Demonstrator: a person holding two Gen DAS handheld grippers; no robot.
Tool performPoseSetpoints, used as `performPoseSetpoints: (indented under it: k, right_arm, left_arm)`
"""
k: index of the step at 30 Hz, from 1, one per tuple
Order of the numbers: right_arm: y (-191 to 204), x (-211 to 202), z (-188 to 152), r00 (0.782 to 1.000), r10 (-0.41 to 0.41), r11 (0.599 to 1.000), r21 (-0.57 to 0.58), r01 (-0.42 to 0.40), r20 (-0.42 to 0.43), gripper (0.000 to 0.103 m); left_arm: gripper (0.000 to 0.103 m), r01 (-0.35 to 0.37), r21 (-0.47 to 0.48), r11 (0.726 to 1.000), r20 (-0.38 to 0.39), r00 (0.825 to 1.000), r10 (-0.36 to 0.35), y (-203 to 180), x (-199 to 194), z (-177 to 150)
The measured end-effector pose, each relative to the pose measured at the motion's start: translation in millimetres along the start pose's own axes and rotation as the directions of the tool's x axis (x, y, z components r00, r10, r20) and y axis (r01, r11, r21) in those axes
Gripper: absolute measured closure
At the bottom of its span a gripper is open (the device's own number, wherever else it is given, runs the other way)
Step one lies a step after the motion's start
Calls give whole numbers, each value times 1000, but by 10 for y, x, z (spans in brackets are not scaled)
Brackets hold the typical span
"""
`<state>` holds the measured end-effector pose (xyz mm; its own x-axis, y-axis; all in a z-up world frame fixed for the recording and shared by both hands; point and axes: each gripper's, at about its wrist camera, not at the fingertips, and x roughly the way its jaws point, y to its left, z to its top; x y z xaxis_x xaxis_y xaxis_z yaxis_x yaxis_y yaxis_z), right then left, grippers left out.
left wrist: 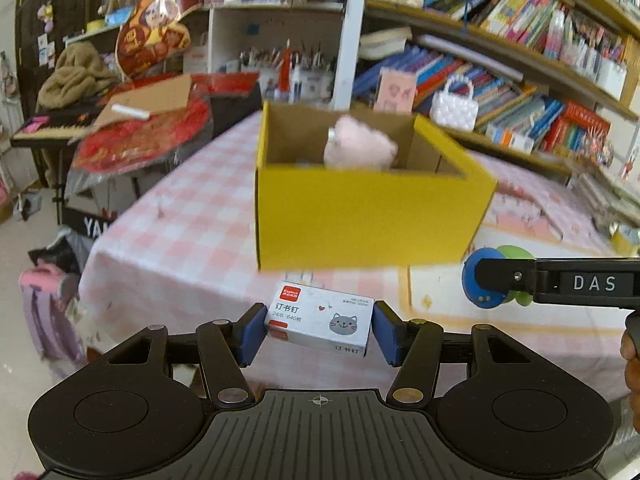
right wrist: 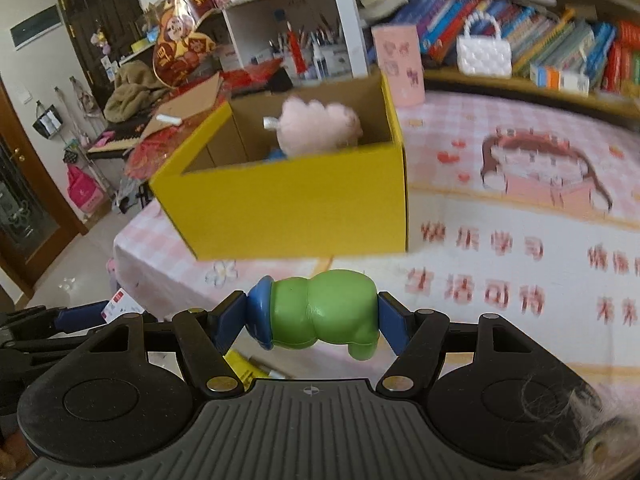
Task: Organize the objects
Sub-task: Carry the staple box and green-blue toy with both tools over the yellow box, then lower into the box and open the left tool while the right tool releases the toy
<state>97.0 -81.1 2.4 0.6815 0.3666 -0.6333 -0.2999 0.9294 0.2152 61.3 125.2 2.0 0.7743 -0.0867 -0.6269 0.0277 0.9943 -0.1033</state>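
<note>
My left gripper (left wrist: 319, 326) is shut on a white staple box (left wrist: 319, 320) with a cat face, held above the pink checked tablecloth (left wrist: 180, 240) in front of a yellow cardboard box (left wrist: 360, 216). A pink plush toy (left wrist: 358, 146) lies inside that box. My right gripper (right wrist: 312, 320) is shut on a green and blue plastic toy (right wrist: 324, 314), held in front of the yellow box (right wrist: 296, 204). The right gripper also shows in the left wrist view (left wrist: 492, 280) at the right. The plush (right wrist: 316, 128) shows in the right wrist view too.
Bookshelves (left wrist: 520, 80) run along the right behind the table. A white beaded handbag (right wrist: 484, 52) and a pink card (right wrist: 400, 64) stand behind the box. Cluttered red bags and cardboard (left wrist: 152, 120) lie left of the table. A yellow item and pen (right wrist: 256, 368) lie under my right gripper.
</note>
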Motion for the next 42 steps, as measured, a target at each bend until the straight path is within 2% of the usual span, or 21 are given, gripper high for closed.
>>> performPoseSetpoints:
  k: [8,14,18,26,35,42]
  right_arm:
    - [-89,39,638,991,-12,999,-40,17,133,36]
    - [-170,257,1029,984,-4,996,-92,21,178,36]
    - [-219,465,1190,985,16,990,-140,8,172,36]
    - [-319,905,1363,994,58,968,-249,-33,94,36]
    - [-393,1299,1360,997,77,919,-387,-75,-11,36]
    - [-372,1457,1336,995,86,887,-450,-100,-51,36]
  left_arm:
    - [47,-4,-20,1000,166,986,7,-28,87,549]
    - [47,-29,-15,999,206,978,32,-69,325,860]
    - [47,-50,-1,999,201,978,50,-159,543,980]
    - [47,-124,50,991,159,981,115,-329,941,1090]
    - [47,-191,115,975,66,981,184,-425,1310,1108]
    - [46,-222,152,963,21,975,221,-419,1453,1081]
